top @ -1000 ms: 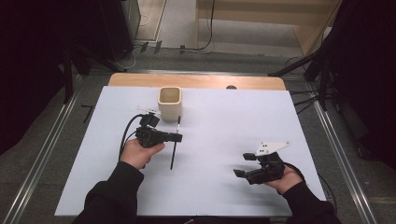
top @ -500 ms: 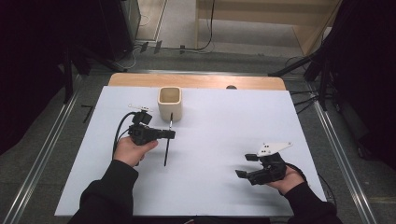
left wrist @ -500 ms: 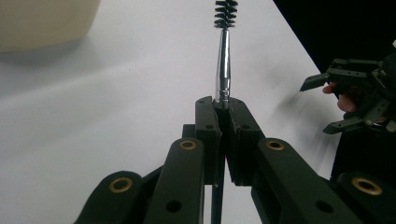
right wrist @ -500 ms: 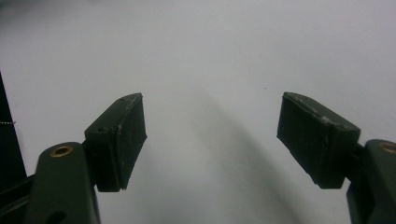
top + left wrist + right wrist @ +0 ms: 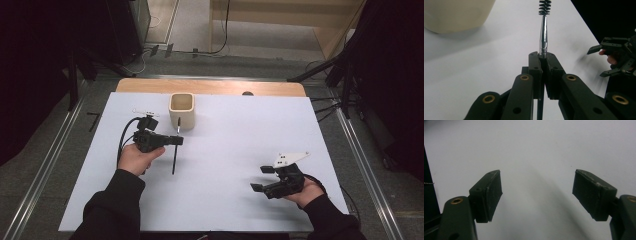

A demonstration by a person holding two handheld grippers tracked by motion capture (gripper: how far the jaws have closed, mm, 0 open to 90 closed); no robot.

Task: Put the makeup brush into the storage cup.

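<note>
A thin bottle brush [image 5: 174, 160] with a metal shaft [image 5: 543, 37] and black bristles [image 5: 545, 7] hangs upright over the white table. My left gripper [image 5: 177, 141] is shut on its shaft, just in front of a cream cup [image 5: 181, 111]. In the left gripper view the two jaws [image 5: 543, 56] press together on the shaft, and the cup [image 5: 454, 12] sits at the upper left. My right gripper [image 5: 262, 178] rests low at the front right with its jaws apart. In the right gripper view its pads [image 5: 536, 192] stand wide over bare white table with nothing between them.
The white sheet [image 5: 235, 135] covers most of the table, with a wooden strip [image 5: 210, 86] showing along the far edge. Metal rails [image 5: 360, 160] run down both sides, and dark equipment and cables stand behind. The right gripper [image 5: 616, 57] is visible at the right of the left gripper view.
My left gripper has shifted slightly left and towards the cup, carrying the brush with it. The right gripper has stayed where it was.
</note>
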